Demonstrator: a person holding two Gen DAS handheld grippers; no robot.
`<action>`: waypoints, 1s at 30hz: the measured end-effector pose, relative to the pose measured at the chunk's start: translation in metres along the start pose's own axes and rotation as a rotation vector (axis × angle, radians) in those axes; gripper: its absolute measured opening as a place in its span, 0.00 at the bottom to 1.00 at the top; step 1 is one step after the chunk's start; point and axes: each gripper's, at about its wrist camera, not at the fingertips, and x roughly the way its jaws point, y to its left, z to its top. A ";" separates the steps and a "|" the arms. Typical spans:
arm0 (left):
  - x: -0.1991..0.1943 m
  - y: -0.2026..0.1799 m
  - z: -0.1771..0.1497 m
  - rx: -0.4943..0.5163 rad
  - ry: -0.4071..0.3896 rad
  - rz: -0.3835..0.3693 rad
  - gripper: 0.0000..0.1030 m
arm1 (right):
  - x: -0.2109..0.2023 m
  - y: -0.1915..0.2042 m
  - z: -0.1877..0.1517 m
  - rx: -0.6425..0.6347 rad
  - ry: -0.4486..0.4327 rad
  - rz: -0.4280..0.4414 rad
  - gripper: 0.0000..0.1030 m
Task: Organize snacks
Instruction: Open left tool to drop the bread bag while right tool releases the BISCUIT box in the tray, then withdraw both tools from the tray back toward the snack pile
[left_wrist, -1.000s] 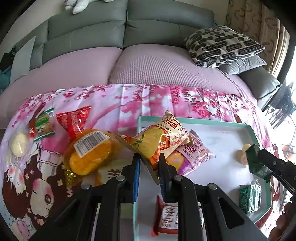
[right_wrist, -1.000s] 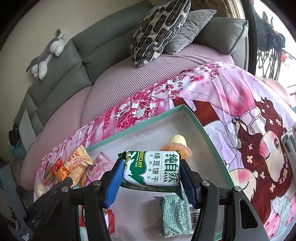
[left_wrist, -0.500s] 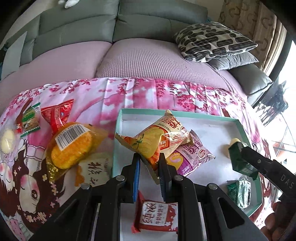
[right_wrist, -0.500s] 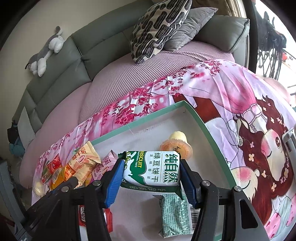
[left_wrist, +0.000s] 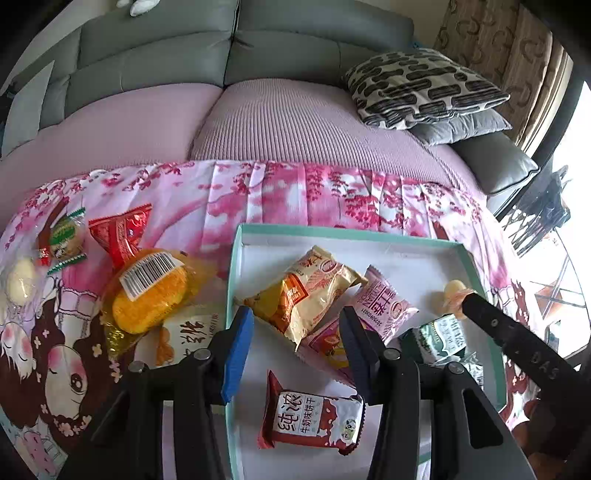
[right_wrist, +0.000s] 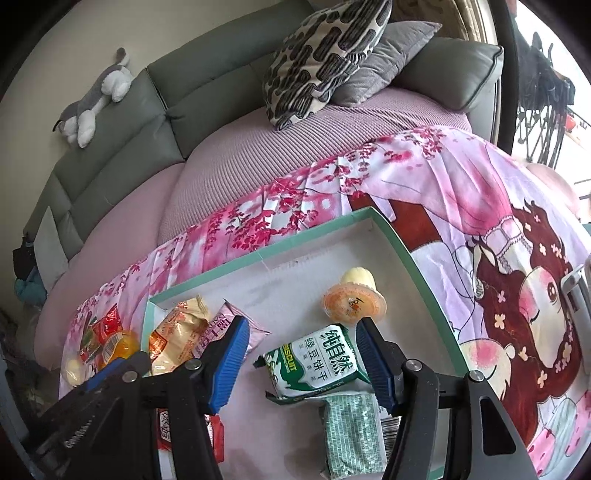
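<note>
A teal-rimmed white tray (left_wrist: 332, 234) lies on a pink printed cloth. My left gripper (left_wrist: 295, 325) hangs over the tray's left part. Its jaws are opening, and the yellow snack packet (left_wrist: 310, 288) lies loose in the tray just ahead of the fingertips, partly on a pink packet (left_wrist: 384, 306). A red milk-biscuit packet (left_wrist: 310, 417) lies below them. My right gripper (right_wrist: 301, 332) is over the tray's right part with its jaws opening. The green biscuit packet (right_wrist: 317, 365) sits tilted between them, clear of the left pad, resting on a green foil packet (right_wrist: 351, 428). A jelly cup (right_wrist: 354, 299) stands beyond.
On the cloth left of the tray lie an orange cake pack (left_wrist: 151, 295), a red packet (left_wrist: 122, 232), a green-and-white packet (left_wrist: 66, 236) and a pale round snack (left_wrist: 20, 284). Behind is a grey sofa with a patterned cushion (left_wrist: 424, 88) and a plush toy (right_wrist: 96, 99).
My left jaws have parted and let go of the yellow packet, which now lies in the tray. The green packet has tipped and sunk between my right jaws.
</note>
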 end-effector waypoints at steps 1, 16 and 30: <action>-0.004 0.001 0.001 -0.005 -0.005 0.000 0.50 | -0.001 0.001 0.000 -0.003 -0.002 -0.001 0.62; -0.002 0.040 0.001 -0.122 0.035 0.123 0.77 | 0.008 0.014 -0.004 -0.079 0.032 -0.037 0.64; -0.011 0.082 -0.003 -0.207 -0.024 0.326 1.00 | 0.010 0.035 -0.008 -0.164 0.018 -0.069 1.00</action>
